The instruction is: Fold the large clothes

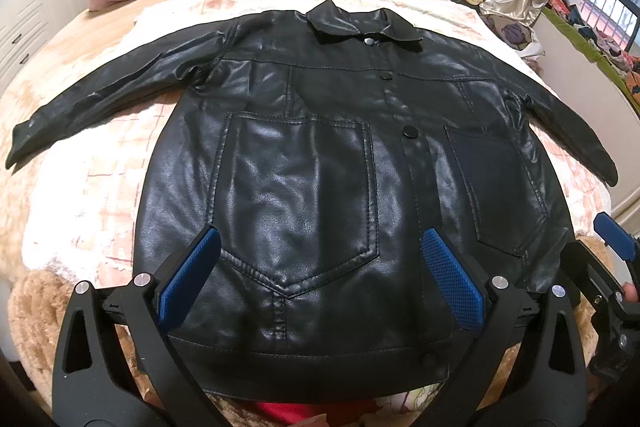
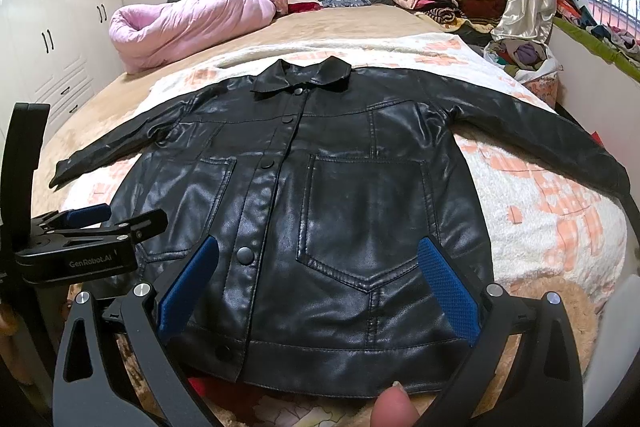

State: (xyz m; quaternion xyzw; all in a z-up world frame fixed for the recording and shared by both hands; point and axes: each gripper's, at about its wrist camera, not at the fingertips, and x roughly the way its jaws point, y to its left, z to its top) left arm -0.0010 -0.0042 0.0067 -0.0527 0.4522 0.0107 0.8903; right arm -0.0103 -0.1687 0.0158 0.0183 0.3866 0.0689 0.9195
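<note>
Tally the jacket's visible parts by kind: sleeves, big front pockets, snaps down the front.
Jacket parts:
Sleeves: 2
Big front pockets: 2
Snaps: 5
Total: 9

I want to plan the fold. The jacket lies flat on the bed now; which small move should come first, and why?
Probably move the left gripper out to the left sleeve to fold it across the jacket. Both sleeves lie spread out, and both grippers, the right gripper included, are open above the hem, holding nothing.
</note>
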